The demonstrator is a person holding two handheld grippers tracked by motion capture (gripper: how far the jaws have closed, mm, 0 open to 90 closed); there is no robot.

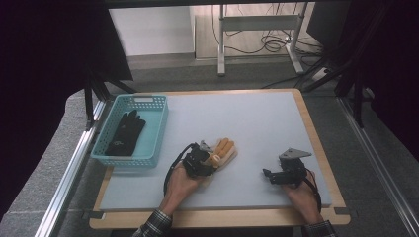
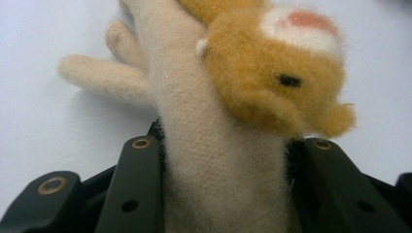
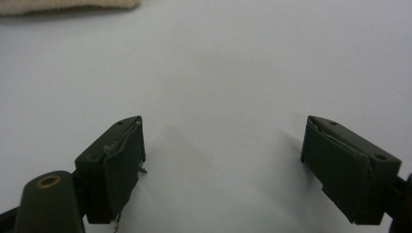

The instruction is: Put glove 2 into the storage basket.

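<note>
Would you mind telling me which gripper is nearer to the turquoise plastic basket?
Left. The left gripper, shut on the fuzzy tan glove, sits just right of the basket; the right gripper is far across the mat.

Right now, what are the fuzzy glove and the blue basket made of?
The fuzzy glove looks like soft cream fleece with orange plush patches, its fibres standing up. The blue basket looks like hard moulded plastic, with a regular lattice of holes in its walls.

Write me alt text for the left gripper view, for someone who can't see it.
A close-up of the left hand-held gripper with its two black jaws closed on the cream cuff of a plush glove that lies on a pale table surface. A fuzzy orange animal face with a black eye sits on the glove.
</note>
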